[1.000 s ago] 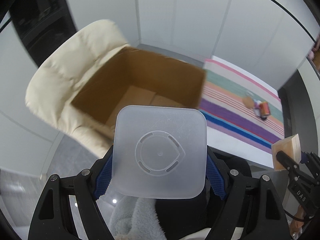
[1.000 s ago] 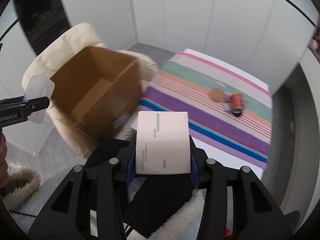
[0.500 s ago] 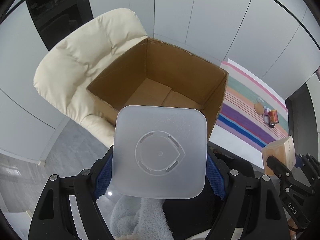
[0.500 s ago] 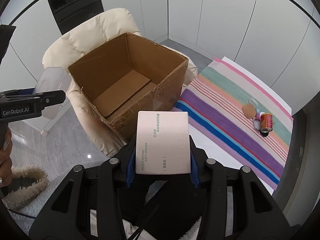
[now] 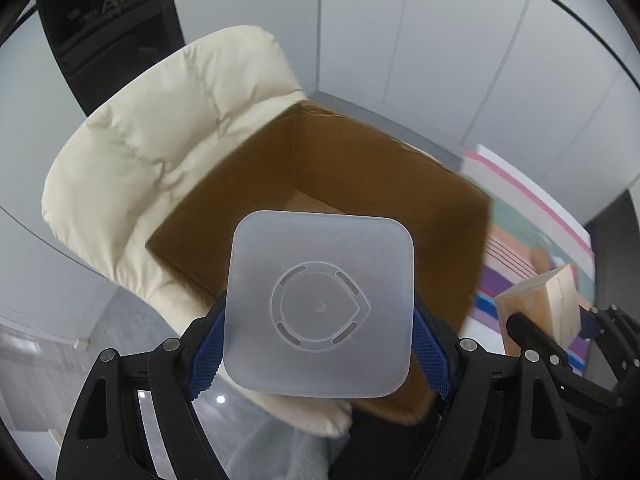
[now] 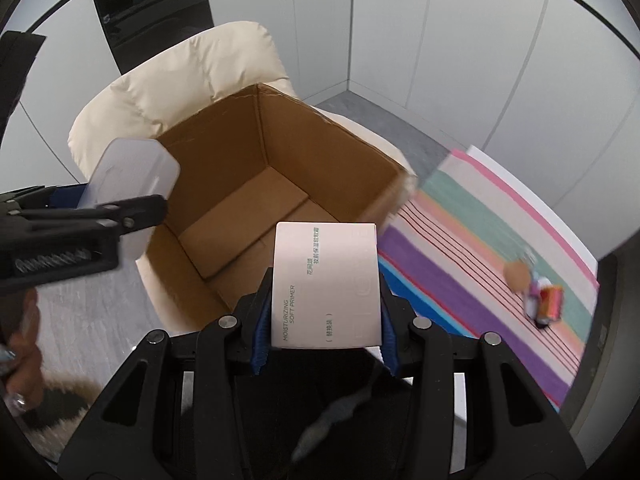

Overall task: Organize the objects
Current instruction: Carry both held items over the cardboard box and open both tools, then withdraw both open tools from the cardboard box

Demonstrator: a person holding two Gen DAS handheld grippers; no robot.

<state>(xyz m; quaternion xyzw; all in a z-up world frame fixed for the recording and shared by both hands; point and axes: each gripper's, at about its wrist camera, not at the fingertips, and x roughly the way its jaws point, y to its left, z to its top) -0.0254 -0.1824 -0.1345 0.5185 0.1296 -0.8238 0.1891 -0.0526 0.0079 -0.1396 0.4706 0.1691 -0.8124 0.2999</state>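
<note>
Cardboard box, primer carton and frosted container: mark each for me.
cardboard box point(image 6: 248, 208), right wrist view, bare inner floor.
primer carton point(image 6: 325, 285), right wrist view, printed front face.
frosted container point(image 5: 320, 308), left wrist view, middle of its base.

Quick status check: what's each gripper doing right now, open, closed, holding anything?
Left gripper: closed on the translucent plastic container.
Right gripper: closed on the pink primer box.

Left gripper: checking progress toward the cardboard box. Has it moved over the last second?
Yes. The left gripper has closed in on the cardboard box, which looms larger.
</note>
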